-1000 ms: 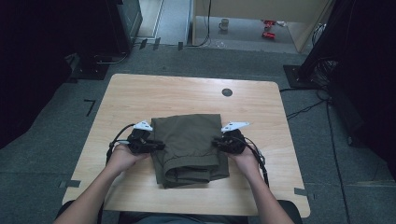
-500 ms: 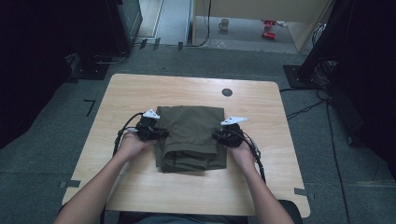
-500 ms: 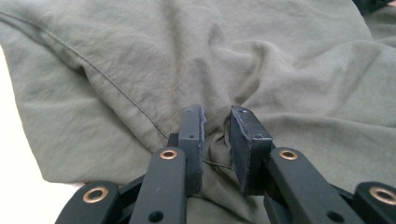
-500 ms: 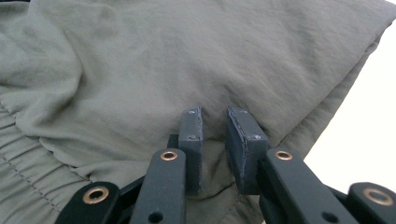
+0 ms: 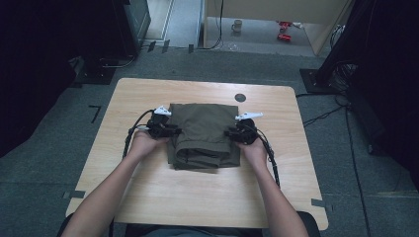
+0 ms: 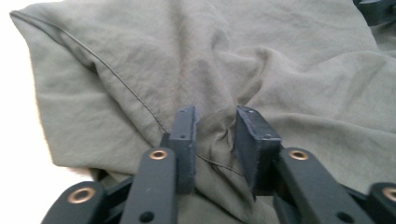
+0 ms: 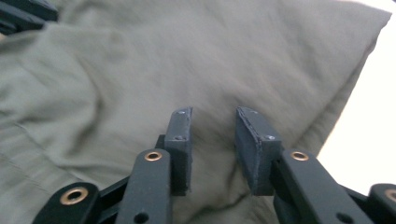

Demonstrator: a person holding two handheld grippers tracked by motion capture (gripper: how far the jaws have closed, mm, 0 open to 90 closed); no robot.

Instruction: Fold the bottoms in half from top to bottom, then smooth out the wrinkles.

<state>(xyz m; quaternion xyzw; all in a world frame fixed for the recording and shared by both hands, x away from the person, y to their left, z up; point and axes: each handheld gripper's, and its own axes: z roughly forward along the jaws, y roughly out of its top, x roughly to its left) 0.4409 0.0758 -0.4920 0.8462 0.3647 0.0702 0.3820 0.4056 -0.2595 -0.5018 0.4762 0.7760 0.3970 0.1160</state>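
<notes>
A folded olive-green garment (image 5: pixel 205 133) lies on the wooden table (image 5: pixel 197 197), a little left of its middle. My left gripper (image 5: pixel 170 131) is at the garment's left edge and my right gripper (image 5: pixel 231 132) at its right edge. In the left gripper view the garment (image 6: pixel 140 70) fills the frame. The left gripper (image 6: pixel 215 116) has just been opening, and a small slack ridge of cloth stands between its parted jaws. In the right gripper view the right gripper (image 7: pixel 212 114) has also just been opening, its jaws parted over the cloth (image 7: pixel 116 70) with nothing pinched.
A round black grommet (image 5: pixel 240 98) sits in the table top near the far edge. Gripper cables (image 5: pixel 269 158) trail back along the forearms. On the floor beyond are a mug (image 5: pixel 237 24), red items (image 5: pixel 284 29) and dark equipment stands (image 5: pixel 341 49).
Both hands and the garment have moved away from the person, toward the far half of the table. The garment now looks shorter front to back.
</notes>
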